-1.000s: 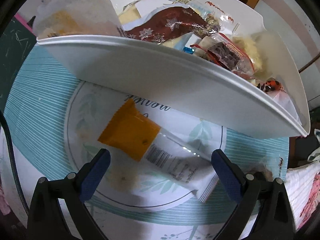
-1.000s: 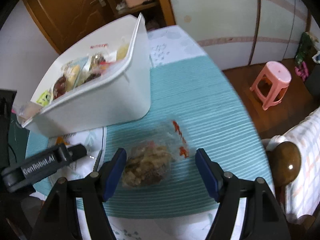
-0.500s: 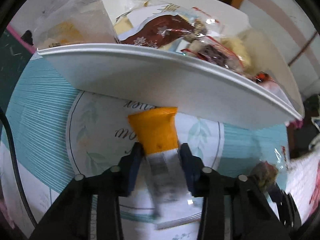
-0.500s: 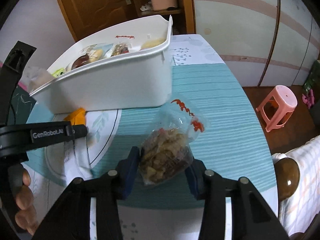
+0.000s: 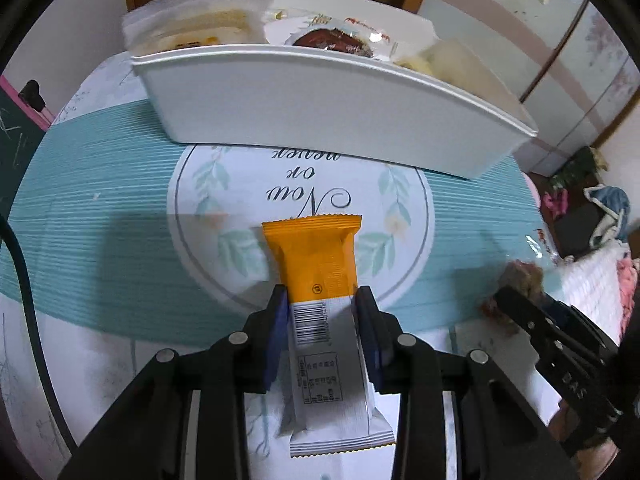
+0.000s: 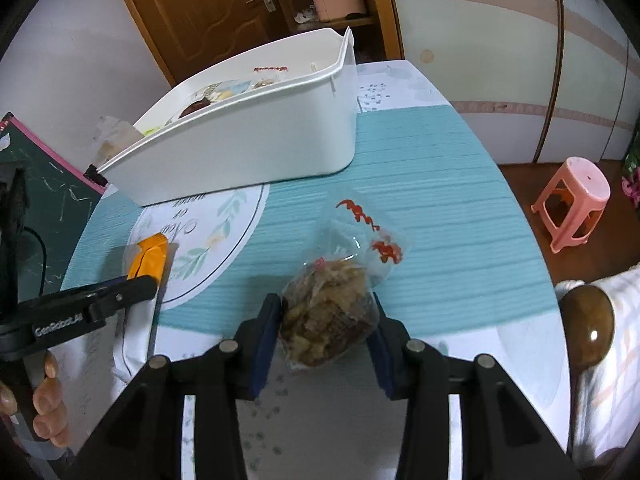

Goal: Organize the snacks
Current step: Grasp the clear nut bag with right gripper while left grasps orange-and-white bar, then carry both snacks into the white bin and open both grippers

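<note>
Left wrist view: the left hand-held gripper (image 5: 321,300) has just closed and is clamped on the orange-and-white snack bar (image 5: 324,312), pads pressing its two long sides. The bar's long axis runs 12 to 6 o'clock, orange end toward 12, pointing at the white bin (image 5: 320,108). The bar sits over the printed mat (image 5: 248,184) on the surface; whether it is clear of the mat cannot be told. The bin, at 12 o'clock, already carries wrapped snacks.

Right wrist view: the right hand-held gripper (image 6: 326,322) has likewise just closed and is clamped on the clear bag of brown snacks (image 6: 328,320). The bag's long axis tilts toward 1 o'clock, its red-printed empty end leading. The bin (image 6: 248,148) stands at 11 o'clock.

Judgement: the pick-up step is complete on both sides (both grips appear secure). The next move calls for lifting each item above the bin rim, then releasing over free space inside.
</note>
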{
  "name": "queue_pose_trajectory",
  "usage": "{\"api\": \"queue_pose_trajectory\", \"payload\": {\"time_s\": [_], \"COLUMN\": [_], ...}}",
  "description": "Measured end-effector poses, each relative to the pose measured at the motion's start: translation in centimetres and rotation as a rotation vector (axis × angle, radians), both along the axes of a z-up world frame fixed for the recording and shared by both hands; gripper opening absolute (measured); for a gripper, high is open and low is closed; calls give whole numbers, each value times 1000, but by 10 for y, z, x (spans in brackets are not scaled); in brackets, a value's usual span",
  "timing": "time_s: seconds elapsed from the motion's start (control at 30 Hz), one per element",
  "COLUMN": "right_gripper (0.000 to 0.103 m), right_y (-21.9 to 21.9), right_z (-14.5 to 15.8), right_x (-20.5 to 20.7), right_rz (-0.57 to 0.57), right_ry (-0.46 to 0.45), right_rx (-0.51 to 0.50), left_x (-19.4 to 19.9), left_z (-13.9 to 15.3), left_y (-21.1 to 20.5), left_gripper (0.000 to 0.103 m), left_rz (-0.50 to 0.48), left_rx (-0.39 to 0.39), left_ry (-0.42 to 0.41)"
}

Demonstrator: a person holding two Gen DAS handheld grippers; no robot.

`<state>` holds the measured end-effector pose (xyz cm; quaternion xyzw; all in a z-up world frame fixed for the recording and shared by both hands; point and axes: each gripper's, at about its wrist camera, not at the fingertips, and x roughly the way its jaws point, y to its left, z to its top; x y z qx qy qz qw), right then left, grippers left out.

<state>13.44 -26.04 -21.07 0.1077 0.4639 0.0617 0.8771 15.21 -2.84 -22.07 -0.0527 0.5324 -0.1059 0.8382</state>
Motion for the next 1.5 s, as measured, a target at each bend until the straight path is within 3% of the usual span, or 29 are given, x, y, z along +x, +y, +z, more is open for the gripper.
{"api": "queue_pose_trajectory", "payload": {"time_s": [0.23, 0.43, 0.8, 0.93, 1.1, 1.27, 1.5], "right_gripper": [41, 42, 42, 42, 42, 42, 42], "right_y": [22, 41, 49, 47, 46, 44, 35], "right_z": [21, 59, 186, 231, 281, 298, 271], "right_x": [-12, -10, 27, 47, 75, 103, 146], "right_rz": [47, 93, 125, 105, 82, 50, 1], "right_ry": [-23, -82, -284, -363, -453, -468, -377], "right_rx": [17, 19, -51, -76, -115, -144, -134], "left_x": [-14, -19, 33, 57, 85, 123, 177], "left_z": [31, 70, 183, 227, 262, 275, 252], "left_y": [7, 2, 1, -2, -6, -13, -22], "left_gripper": [32, 32, 33, 33, 33, 32, 31], "left_rz": [-46, -92, -117, -108, -97, -72, -39], "left_rx": [-9, 30, 132, 207, 241, 240, 213], "left_ry": [-62, -127, -301, -394, -454, -453, -376]}}
